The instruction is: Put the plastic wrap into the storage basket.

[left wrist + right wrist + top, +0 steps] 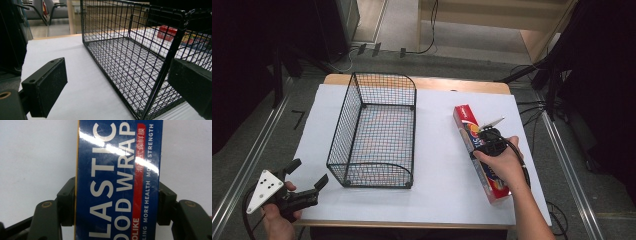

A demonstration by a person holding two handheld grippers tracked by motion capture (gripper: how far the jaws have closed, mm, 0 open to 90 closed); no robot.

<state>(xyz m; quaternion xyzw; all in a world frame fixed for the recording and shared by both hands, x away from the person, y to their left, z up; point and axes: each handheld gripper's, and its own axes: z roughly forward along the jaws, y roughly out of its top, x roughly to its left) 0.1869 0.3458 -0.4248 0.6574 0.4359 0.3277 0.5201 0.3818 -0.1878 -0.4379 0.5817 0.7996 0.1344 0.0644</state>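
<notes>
The wrap box (479, 150) lies flat on the table (437, 150), right of the empty basket (374, 132), as your right gripper (491, 141) pinches its sides, unlifted; your left gripper (307, 172) waits spread.

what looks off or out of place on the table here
Nothing looks damaged or spilled. The plastic wrap box lies flat but skewed to the table's edges, right tongs straddling it. The wire basket sits upright and empty.
</notes>
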